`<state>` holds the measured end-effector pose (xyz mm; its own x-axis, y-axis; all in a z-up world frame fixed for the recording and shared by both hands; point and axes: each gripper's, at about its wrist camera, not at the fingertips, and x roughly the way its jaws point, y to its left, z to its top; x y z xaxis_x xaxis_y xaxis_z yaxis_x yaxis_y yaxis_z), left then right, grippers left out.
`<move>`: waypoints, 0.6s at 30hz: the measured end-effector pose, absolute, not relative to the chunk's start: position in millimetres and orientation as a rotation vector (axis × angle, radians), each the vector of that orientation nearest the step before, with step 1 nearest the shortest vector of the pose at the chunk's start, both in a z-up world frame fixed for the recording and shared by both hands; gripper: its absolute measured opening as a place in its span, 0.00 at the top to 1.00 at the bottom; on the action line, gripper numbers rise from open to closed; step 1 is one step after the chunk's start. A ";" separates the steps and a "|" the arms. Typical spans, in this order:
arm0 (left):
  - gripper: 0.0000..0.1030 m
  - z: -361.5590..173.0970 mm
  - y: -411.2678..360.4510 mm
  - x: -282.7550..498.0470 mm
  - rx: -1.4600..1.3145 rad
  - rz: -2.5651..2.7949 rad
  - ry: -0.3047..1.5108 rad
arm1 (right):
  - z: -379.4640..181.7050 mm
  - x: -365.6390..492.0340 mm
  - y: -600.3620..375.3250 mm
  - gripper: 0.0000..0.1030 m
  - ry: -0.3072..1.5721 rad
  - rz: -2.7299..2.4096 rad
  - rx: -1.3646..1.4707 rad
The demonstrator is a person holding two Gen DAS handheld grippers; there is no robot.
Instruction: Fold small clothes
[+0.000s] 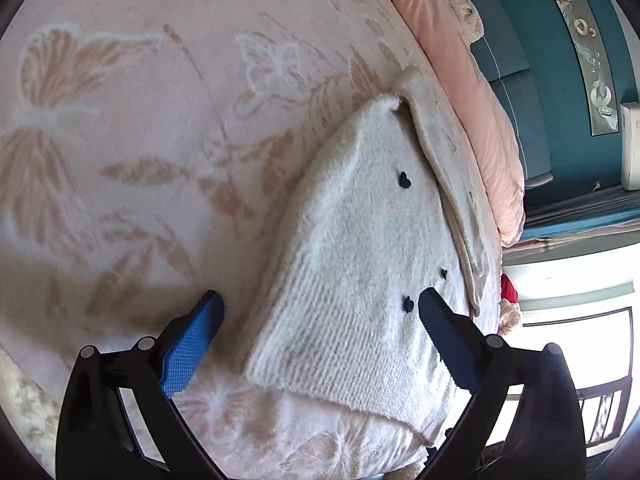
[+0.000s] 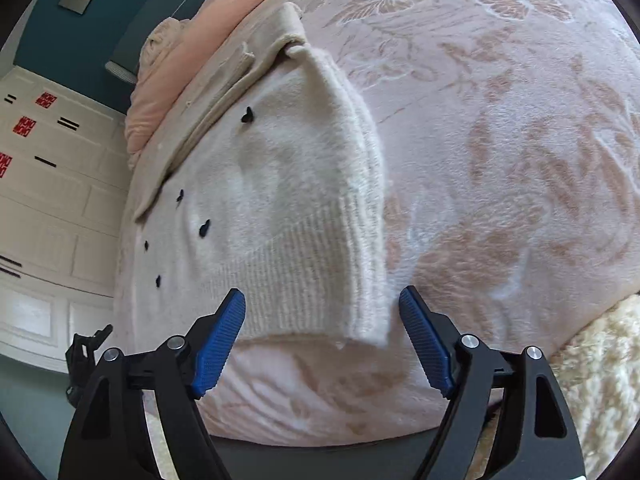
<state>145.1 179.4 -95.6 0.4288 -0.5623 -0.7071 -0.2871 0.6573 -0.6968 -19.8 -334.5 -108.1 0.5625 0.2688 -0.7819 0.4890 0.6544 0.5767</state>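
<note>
A small cream knit cardigan (image 1: 360, 248) with black heart buttons lies on the pink patterned blanket (image 1: 140, 140), one side folded over toward the middle. My left gripper (image 1: 320, 300) is open, its fingers straddling the ribbed hem's left corner just above the cloth. In the right wrist view the cardigan (image 2: 280, 200) shows its folded edge on the right, and my right gripper (image 2: 322, 300) is open around the hem's right corner. Neither gripper holds anything.
A beige garment (image 1: 452, 152) lies under the cardigan's far edge, beside a peach quilt (image 1: 460, 60). A teal headboard (image 1: 560, 80) stands beyond it. The bed's front edge is close below both grippers. White cabinets (image 2: 48, 200) stand at the left.
</note>
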 end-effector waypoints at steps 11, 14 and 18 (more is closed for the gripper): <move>0.87 -90.0 135.8 159.7 -0.803 -0.269 1.287 | -103.4 13.3 -325.0 0.87 0.966 -0.154 0.925; 0.89 -67.8 142.9 145.5 -0.770 -0.264 1.241 | -78.4 4.0 -324.4 0.89 0.914 -0.125 0.904; 0.92 -30.8 153.1 115.6 -0.729 -0.320 1.174 | -39.5 -17.0 -321.1 0.91 0.893 -0.080 0.816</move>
